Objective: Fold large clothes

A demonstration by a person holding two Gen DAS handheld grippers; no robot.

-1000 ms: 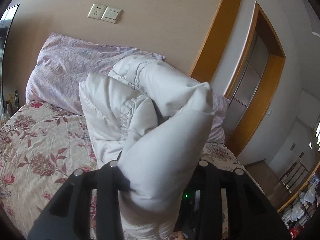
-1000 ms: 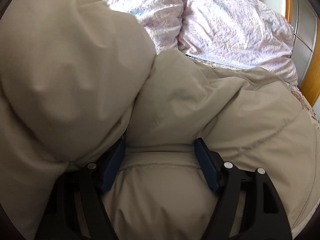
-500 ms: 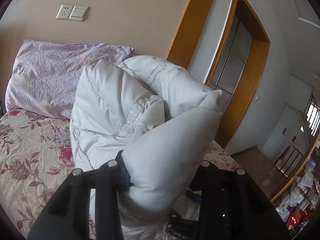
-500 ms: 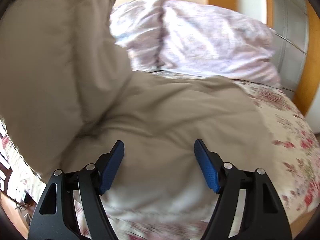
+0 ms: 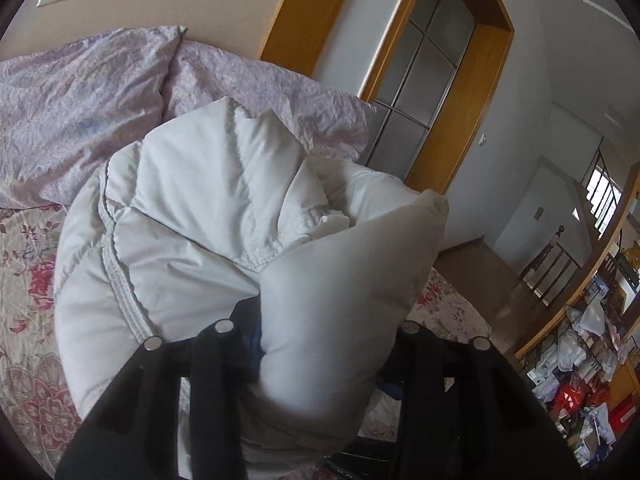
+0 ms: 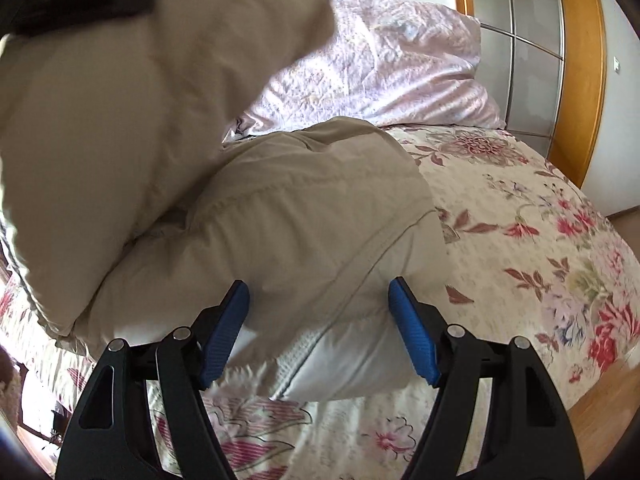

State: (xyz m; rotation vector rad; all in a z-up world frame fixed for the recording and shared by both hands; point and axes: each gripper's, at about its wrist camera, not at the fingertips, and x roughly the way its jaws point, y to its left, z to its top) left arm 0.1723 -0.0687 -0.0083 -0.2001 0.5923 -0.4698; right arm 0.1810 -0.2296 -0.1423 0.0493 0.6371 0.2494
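Observation:
A puffy off-white padded jacket (image 5: pixel 192 232) lies bunched on the floral bed. My left gripper (image 5: pixel 324 344) is shut on a thick fold of the jacket (image 5: pixel 344 292) and holds it raised; the fold hides the fingertips. In the right wrist view the same jacket (image 6: pixel 280 224) looks beige and lies folded near the bed's front edge, with the lifted part (image 6: pixel 132 80) hanging over it at upper left. My right gripper (image 6: pixel 320 320) is open, its blue pads (image 6: pixel 412 336) spread just in front of the jacket's lower edge, holding nothing.
Two lilac pillows (image 5: pixel 80 112) (image 6: pixel 384 72) lie against the wall at the head of the bed. The floral bedspread (image 6: pixel 540 248) stretches to the right. A wooden door frame (image 5: pixel 460 112) stands beyond the bed; cluttered shelves (image 5: pixel 592 360) are at far right.
My left gripper has swung right and down with the jacket fold held. My right gripper has let go of the jacket and drawn back from it; its jaws stand open.

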